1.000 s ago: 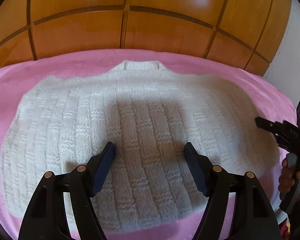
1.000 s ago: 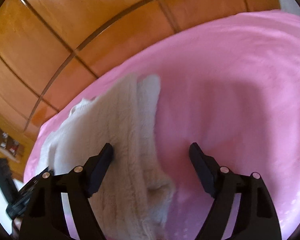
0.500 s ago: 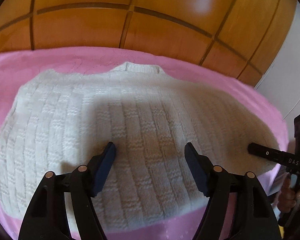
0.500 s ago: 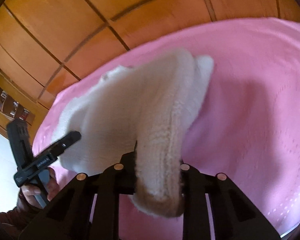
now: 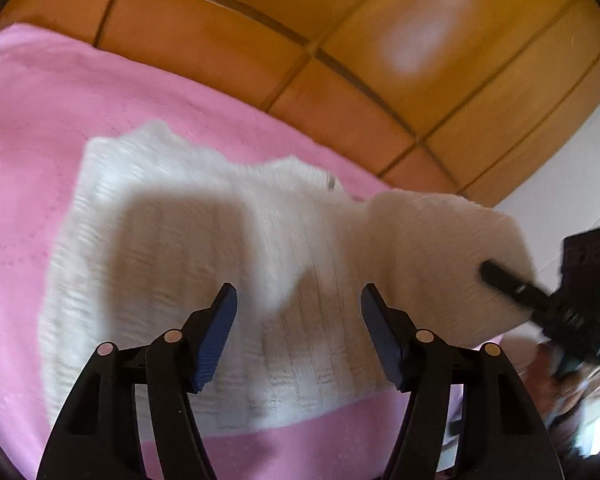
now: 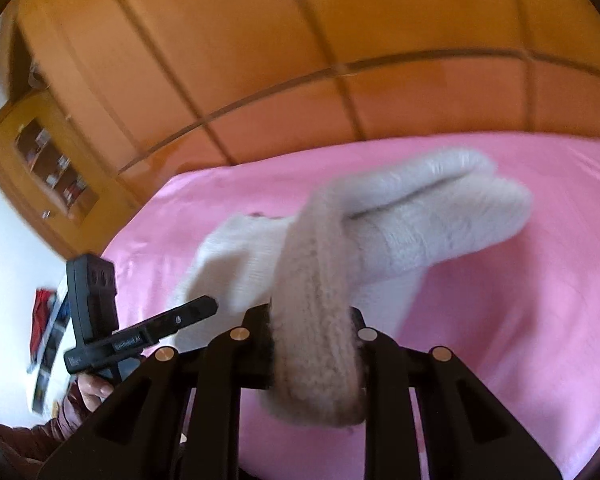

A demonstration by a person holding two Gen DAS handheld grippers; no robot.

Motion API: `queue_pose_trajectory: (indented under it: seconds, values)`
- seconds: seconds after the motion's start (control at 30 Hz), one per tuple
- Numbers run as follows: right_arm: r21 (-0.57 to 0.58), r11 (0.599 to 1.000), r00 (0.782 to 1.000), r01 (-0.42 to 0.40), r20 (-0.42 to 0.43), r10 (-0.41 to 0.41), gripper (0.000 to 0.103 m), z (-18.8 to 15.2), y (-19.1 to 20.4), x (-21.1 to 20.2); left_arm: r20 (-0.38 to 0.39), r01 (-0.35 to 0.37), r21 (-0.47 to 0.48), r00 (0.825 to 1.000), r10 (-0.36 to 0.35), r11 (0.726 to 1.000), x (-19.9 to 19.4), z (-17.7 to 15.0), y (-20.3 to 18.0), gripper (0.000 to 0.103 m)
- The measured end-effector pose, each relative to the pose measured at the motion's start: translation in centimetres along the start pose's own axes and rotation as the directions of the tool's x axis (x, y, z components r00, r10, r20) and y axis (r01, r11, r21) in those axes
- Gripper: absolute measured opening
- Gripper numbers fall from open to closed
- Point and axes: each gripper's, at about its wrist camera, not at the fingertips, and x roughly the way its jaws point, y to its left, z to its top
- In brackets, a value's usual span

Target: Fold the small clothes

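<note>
A white knitted sweater point(image 5: 188, 248) lies on the pink bedspread point(image 5: 32, 128). My left gripper point(image 5: 296, 332) is open and empty, hovering over the sweater's lower hem. My right gripper point(image 6: 314, 328) is shut on the sweater's sleeve point(image 6: 316, 320) and holds it lifted above the bed, the sleeve curving up from the body of the sweater point(image 6: 440, 216). In the left wrist view the right gripper point(image 5: 496, 276) shows at the right, with the raised sleeve point(image 5: 440, 248) draped over its tip. In the right wrist view the left gripper point(image 6: 196, 312) shows at the left.
A wooden panelled headboard point(image 5: 340, 40) stands behind the bed. A wooden shelf cabinet point(image 6: 48, 164) is at the left in the right wrist view. The bed's near edge point(image 5: 300, 452) runs below the sweater's hem.
My right gripper has shut on the sleeve and lifted it up and over toward the sweater's middle. My left gripper stays open and its view has swung to the right.
</note>
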Motion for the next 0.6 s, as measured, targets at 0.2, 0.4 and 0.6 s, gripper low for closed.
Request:
queue_pose_trajectory:
  seconds: [0.2, 0.4, 0.6]
  values:
    - [-0.187, 0.982, 0.994, 0.022, -0.098, -0.041, 0.018, -3.2, 5.7, 7.3, 0.013, 0.185, -0.101, 0.983, -0.184, 0.978, -2.3, 1.6, 2.1, 0.078]
    - [-0.273, 0.960, 0.995, 0.061, -0.062, -0.081, 0.031, -5.8, 6.7, 8.7, -0.031, 0.273, -0.163, 0.959, -0.282, 0.948, -0.8, 2.0, 2.0, 0.090]
    - [-0.192, 0.977, 0.996, -0.089, -0.013, 0.088, 0.057, -6.3, 4.6, 3.5, -0.076, 0.273, -0.222, 0.952, -0.296, 0.936, 1.7, 2.5, 1.6, 0.090]
